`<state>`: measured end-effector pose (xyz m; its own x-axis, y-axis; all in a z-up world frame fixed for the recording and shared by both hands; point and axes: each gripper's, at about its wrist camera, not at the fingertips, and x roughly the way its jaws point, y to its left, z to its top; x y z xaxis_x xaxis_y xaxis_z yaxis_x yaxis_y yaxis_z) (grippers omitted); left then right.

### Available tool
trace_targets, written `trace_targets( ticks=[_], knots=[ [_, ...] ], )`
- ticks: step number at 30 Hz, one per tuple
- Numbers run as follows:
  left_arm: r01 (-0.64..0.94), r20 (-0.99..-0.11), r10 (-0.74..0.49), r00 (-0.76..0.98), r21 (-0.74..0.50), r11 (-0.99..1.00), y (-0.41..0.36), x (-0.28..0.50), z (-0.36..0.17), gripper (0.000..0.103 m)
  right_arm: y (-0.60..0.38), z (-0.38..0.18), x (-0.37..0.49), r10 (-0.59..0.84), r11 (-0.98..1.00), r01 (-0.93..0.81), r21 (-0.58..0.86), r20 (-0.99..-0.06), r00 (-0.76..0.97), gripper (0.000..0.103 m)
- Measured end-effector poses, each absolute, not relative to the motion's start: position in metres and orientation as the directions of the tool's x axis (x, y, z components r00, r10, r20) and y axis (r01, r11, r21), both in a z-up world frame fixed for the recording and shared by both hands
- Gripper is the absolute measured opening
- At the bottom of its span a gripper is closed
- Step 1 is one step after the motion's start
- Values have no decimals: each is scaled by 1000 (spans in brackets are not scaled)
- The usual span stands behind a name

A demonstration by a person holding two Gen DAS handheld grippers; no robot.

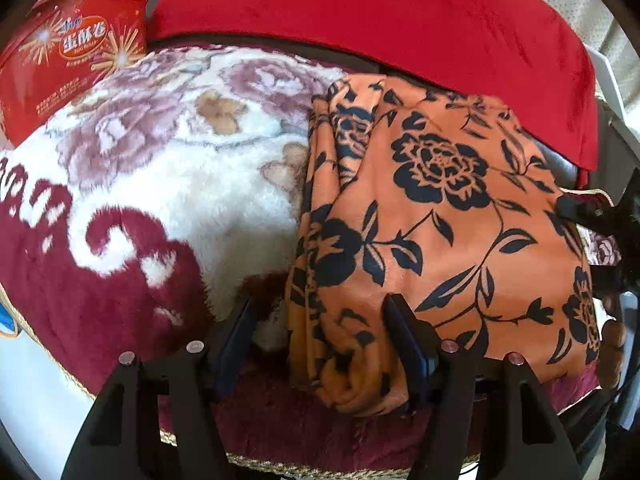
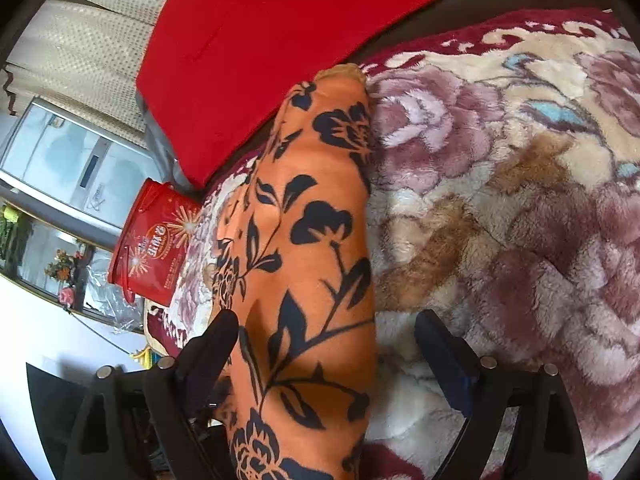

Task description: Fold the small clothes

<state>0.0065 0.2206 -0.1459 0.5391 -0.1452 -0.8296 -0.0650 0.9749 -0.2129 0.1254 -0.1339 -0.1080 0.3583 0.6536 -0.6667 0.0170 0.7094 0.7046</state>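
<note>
Both claws are standing open around the orange cloth [image 1: 440, 200] at lower frame; left claw [image 1: 320, 340] and right claw [image 2: 326, 340] should be pinching only the edge.

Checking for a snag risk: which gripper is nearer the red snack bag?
Left. The left gripper straddles the orange floral cloth's near edge, the red snack bag beyond on the blanket. The right gripper sees that bag far smaller.
</note>
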Motion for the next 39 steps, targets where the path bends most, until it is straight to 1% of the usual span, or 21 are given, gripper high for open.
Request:
trace_targets(
  ticks=[1,6,10,14,17,18,20,21,23,25,26,28,30,32,33,34,35,36,37,38,39],
  knots=[
    [-61,-828,-146,541,-212,975,220,7,-146,68,-134,-107,126,648,714,17,699,-671,360,84],
    [-57,-829,-152,538,-216,975,218,10,-146,70,-134,-114,135,661,704,31,709,-671,337,84],
    [-66,-830,-151,537,-219,973,219,10,-147,70,-128,-113,141,648,724,39,688,-699,302,84],
    [-82,-823,-149,548,-230,970,222,4,-141,69,-135,-121,142,693,677,53,734,-660,290,85],
    [-72,-788,-153,597,-243,967,221,-6,-124,69,-142,-124,140,716,654,51,755,-640,280,85],
    [-63,-786,-147,600,-229,971,218,-9,-121,69,-146,-124,139,719,650,53,758,-636,279,85],
    [-68,-817,-116,565,-186,980,215,-7,-129,69,-150,-125,137,721,646,54,761,-632,283,83],
    [-70,-843,-106,527,-167,983,214,-3,-142,69,-152,-125,136,720,646,53,762,-631,288,83],
    [-81,-845,-133,518,-203,976,220,-1,-149,69,-148,-122,134,707,663,39,748,-643,294,73],
    [-75,-841,-135,524,-203,976,220,0,-144,69,-145,-118,133,698,682,11,731,-656,287,46],
    [-70,-841,-133,524,-199,978,220,1,-146,69,-142,-116,132,701,679,4,734,-651,290,41],
    [-68,-839,-130,528,-194,979,220,1,-146,69,-135,-106,133,668,720,-25,693,-683,296,40],
    [-68,-836,-137,531,-203,977,221,2,-146,70,-126,-99,134,632,758,-51,650,-715,299,40],
    [-67,-834,-139,534,-206,976,221,-1,-146,70,-128,-100,136,646,743,-37,668,-702,302,47],
    [-66,-834,-136,535,-202,977,220,-1,-147,70,-130,-103,137,663,724,-26,689,-685,301,55],
    [-65,-834,-134,535,-199,978,220,-1,-146,70,-130,-106,138,681,705,-13,709,-671,294,72],
    [-65,-834,-133,536,-198,978,220,-1,-146,70,-130,-111,139,703,680,4,734,-653,283,75],
    [-64,-833,-134,536,-198,978,220,-2,-146,70,-130,-115,139,719,656,17,754,-632,290,75],
    [-64,-833,-135,536,-199,978,220,-2,-146,70,-130,-114,139,714,664,5,748,-636,293,72],
    [-64,-833,-135,536,-200,978,220,-2,-147,70,-127,-112,139,703,683,-22,730,-649,291,64],
    [-64,-833,-137,536,-202,977,220,-2,-147,70,-122,-106,139,665,728,-53,684,-686,296,44]
  ],
)
